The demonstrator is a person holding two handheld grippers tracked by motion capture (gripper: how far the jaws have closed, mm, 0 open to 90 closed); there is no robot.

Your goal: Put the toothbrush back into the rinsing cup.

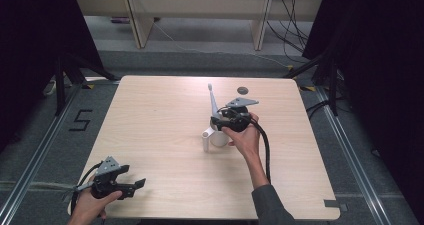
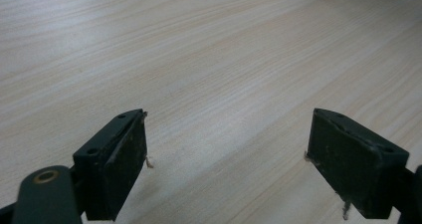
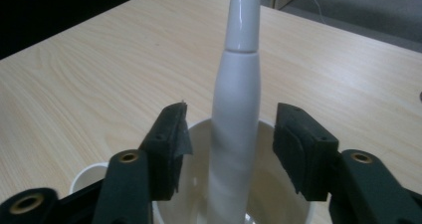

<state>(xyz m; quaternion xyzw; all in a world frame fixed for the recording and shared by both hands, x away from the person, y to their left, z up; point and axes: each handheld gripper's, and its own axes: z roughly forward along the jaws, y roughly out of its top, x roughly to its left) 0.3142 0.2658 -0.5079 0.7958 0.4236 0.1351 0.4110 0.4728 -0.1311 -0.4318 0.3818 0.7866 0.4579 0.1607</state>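
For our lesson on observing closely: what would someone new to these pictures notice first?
First, the white toothbrush standing in a white cup near the middle of the wooden table, between the open fingers of the right gripper, which do not touch it. Then the left gripper, held open over bare wood at the table's near left corner.

A square table (image 1: 150, 115) with a pale wood-grain top and rounded corners stands on a grey floor (image 1: 200, 60). A small dark round mark (image 1: 242, 90) sits near its far edge. Black curtains (image 1: 35, 40) hang at both sides, leaving the edges of the room dark. Beyond the table stands light wooden furniture (image 1: 200, 7) with upright panels. Black cables (image 1: 292, 20) trail across the floor at the far right, and a thin white cable (image 1: 175, 41) runs across it too. Metal rails (image 1: 30, 160) line the floor on both sides. A black "5" (image 1: 81, 120) is marked on the floor at the left.
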